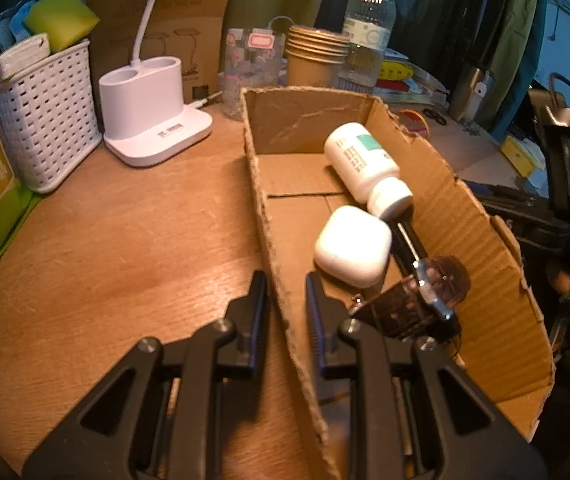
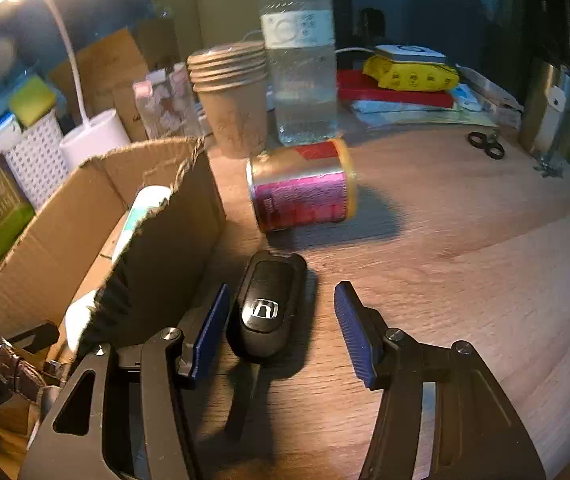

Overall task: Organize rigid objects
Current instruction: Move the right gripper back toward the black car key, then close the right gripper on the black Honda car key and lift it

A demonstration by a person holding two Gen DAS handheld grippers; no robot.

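Two grippers at a cardboard box [image 1: 465,216], one on its wall, one around a car key [image 2: 267,308].

The left gripper [image 1: 285,300] pinches the box's near side wall, one finger outside and one inside. Inside the box lie a white pill bottle [image 1: 365,168], a white earbud case [image 1: 353,246] and a watch [image 1: 429,292]. Just outside the box's other wall, the right gripper [image 2: 281,324] is spread, its fingers either side of the car key lying on the wooden table [image 2: 465,260]. Beyond the key, also beside the box, a tin can [image 2: 301,186] lies on its side.
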